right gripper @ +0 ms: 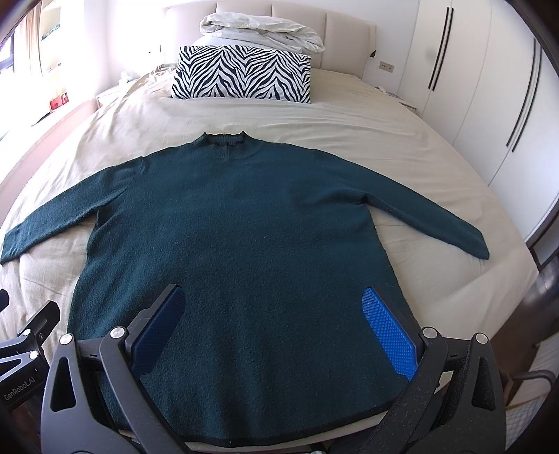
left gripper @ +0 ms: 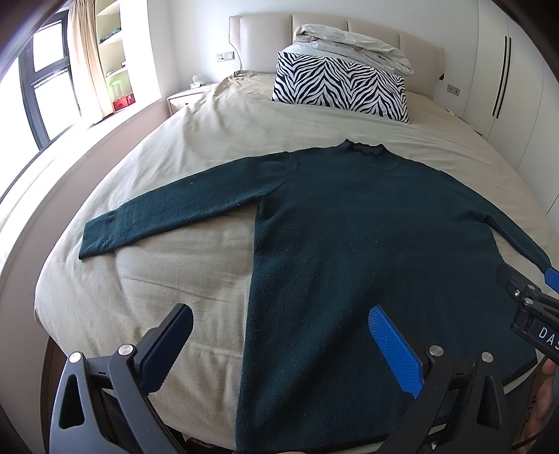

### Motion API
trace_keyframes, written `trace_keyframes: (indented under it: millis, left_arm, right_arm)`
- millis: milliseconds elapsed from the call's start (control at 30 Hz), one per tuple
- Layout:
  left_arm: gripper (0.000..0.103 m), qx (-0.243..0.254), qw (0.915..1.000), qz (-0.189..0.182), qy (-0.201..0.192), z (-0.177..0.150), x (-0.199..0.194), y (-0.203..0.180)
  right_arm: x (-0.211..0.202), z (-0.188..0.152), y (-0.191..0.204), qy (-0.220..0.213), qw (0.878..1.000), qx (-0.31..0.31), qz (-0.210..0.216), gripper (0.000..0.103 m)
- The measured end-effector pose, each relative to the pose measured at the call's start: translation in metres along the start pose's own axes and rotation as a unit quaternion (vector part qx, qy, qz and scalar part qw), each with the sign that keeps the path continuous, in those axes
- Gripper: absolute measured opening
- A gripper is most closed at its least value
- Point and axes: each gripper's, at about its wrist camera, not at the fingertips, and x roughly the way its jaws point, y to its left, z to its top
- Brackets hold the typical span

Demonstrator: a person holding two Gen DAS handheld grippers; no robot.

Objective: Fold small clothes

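Plainly, both pairs of tongs are spread wide apart and grip nothing. The left tongs (left gripper: 279, 345) hover over the near left part of the sweater (right gripper: 244, 251), its left side edge running between their tips; the right tongs (right gripper: 276, 324) hang over the hem (right gripper: 279, 438), centred on the body. The dark green sweater lies flat on the bed (right gripper: 367, 129), face up, collar (right gripper: 225, 139) far ahead of the tongs, hem nearest them, and both sleeves splayed outward. The left sleeve (left gripper: 167, 218) reaches well off to the left of the left tongs; the right sleeve (right gripper: 429, 220) stretches out to the right beyond the right tongs.

It looks like a thick, fuzzy knit: soft, limp, fairly light, and likely to sag and stretch if lifted by a single point. The nap should give the ribbed blue pads (right gripper: 387, 331) good purchase, so slipping seems unlikely. Sensible places to pinch would be a cuff or a shoulder seam for turning a sleeve in, or the two hem corners for folding the body up.

No containers show; only a zebra pillow (right gripper: 241, 73) with folded bedding (right gripper: 258, 31) on top sits far ahead.
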Motion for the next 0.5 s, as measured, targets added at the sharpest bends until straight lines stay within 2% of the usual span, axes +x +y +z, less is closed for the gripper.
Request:
trace_keyframes:
  millis: [500]
  left_arm:
    - [0.103, -0.005, 1.0000, -0.001, 0.004, 0.0011, 0.0001, 0.0036]
  right_arm:
    - [0.0013, -0.0041, 0.0022, 0.003, 1.000, -0.001, 0.001, 0.103]
